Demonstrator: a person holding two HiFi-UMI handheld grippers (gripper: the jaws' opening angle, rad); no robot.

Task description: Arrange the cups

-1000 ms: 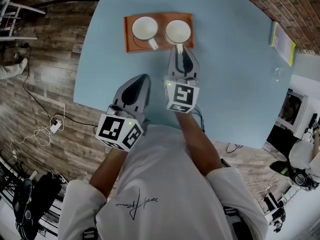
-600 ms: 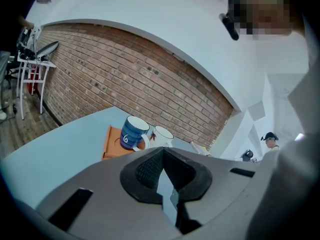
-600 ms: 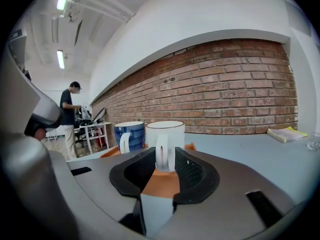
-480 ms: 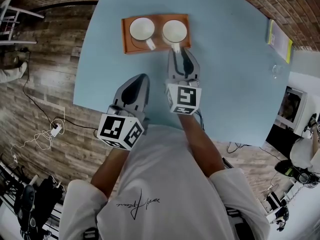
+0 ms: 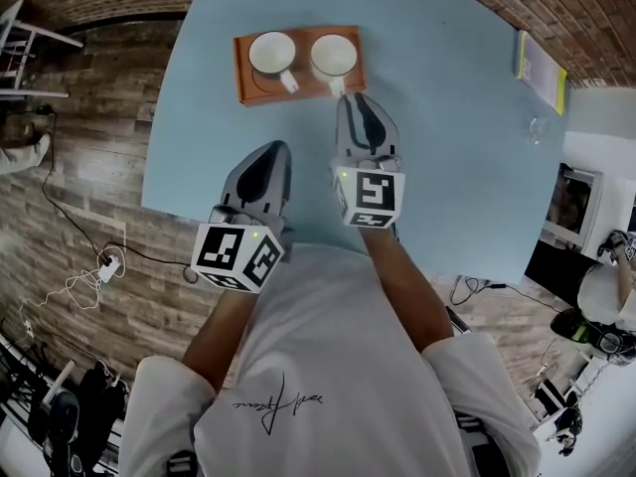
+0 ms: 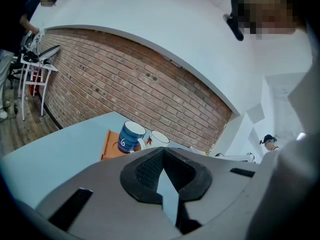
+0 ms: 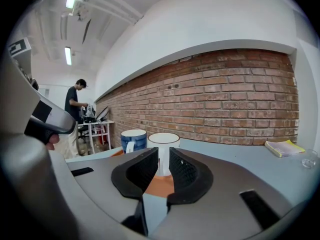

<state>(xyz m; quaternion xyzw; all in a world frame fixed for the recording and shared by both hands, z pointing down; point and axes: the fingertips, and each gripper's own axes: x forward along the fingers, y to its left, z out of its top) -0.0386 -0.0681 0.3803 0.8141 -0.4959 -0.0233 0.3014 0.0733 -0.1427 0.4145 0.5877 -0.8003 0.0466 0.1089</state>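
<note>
Head view: blue ceramic cup and white ceramic cup stand side by side on orange rectangular tray, light-blue tabletop; apparently arranged.
Left gripper view: left gripper, jaws closed, empty, idle.
Right gripper view: right gripper, jaws part open, just closing, empty; white cup stands beyond them.

Partly screened, partly too small

In the left gripper view, the left gripper's grey body hides the white cup's lower half, at 12 o'clock from its tips, and much of the orange tray. In the right gripper view, the clear object at 3 o'clock is too small to name.
</note>
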